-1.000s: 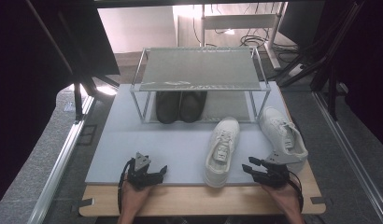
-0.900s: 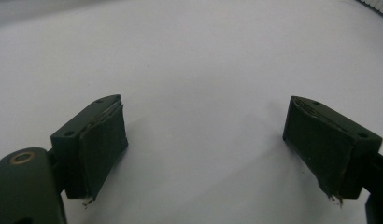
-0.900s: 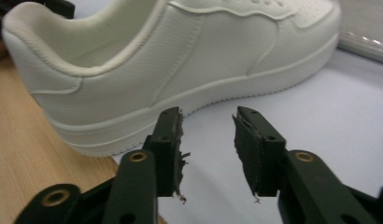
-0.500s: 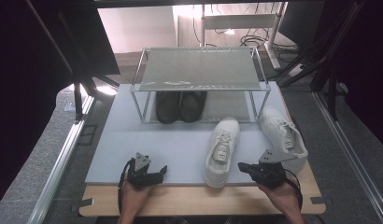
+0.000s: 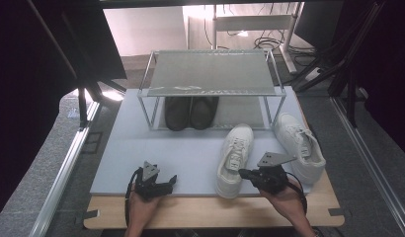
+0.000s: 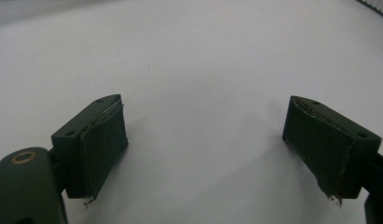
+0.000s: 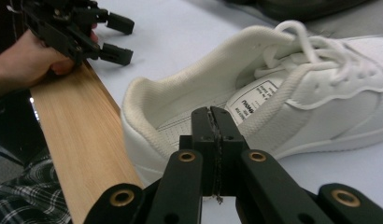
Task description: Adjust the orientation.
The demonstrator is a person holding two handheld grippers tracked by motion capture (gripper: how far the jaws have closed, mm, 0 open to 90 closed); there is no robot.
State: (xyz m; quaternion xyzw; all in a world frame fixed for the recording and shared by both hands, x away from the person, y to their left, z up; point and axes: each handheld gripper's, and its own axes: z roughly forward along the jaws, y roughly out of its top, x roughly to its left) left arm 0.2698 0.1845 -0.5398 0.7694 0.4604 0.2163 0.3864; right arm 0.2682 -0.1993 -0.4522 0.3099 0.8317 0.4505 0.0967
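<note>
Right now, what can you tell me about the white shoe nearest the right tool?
The white sneaker looks like smooth leather, with white laces, a padded fabric collar and a printed label under the tongue. It lies upright on the pale mat, heel toward the person, toe toward the rack. The shut right tool hovers at its heel; contact is unclear.

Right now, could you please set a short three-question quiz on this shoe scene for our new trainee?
1. True or false: the right gripper has its fingers pressed together with nothing between them.
2. Which pair stands under the wire rack? A) white sneakers B) dark shoes C) sandals
3. What surface lies beneath the open left gripper?

Key
1. True; it points at the near white sneaker without gripping it.
2. B, the dark shoes.
3. The pale mat.
</note>
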